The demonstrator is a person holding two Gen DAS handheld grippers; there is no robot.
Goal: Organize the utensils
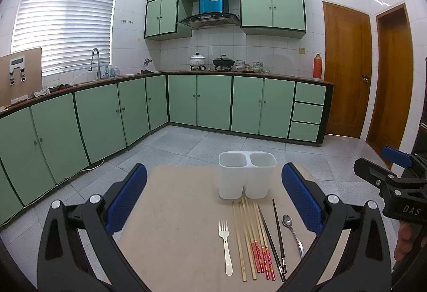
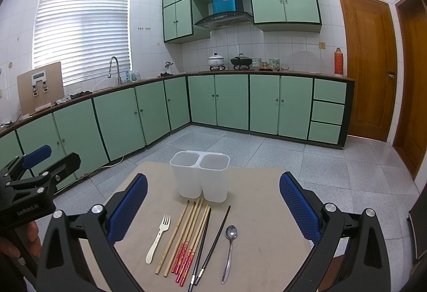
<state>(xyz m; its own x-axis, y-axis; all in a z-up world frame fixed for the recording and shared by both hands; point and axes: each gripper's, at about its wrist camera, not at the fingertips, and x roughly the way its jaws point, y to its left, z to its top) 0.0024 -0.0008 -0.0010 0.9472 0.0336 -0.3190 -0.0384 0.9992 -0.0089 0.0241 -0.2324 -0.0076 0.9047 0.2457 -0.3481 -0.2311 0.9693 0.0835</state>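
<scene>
Left gripper: my black left gripper with blue ribbed pads hung above the near part of the table, its fingers spread wide apart and gripping nothing.
Right gripper: my matching right gripper was likewise spread wide and empty, held just beside the left one; a hand showed on its grip.
Table: a plain beige board tabletop carried everything.
Holder: a white translucent plastic holder with two compartments stood upright at the far side of the table, and I saw nothing in either one.
Fork: a cream plastic fork lay leftmost in the row, tines toward the holder.
Pale chopsticks: plain light wooden chopsticks lay just beside the fork.
Red-ended chopsticks: wooden chopsticks with red patterned handles came next, touching one another.
Black chopsticks: two slim black chopsticks lay right of those.
Spoon: a small shiny metal spoon lay rightmost, bowl toward the holder.
</scene>
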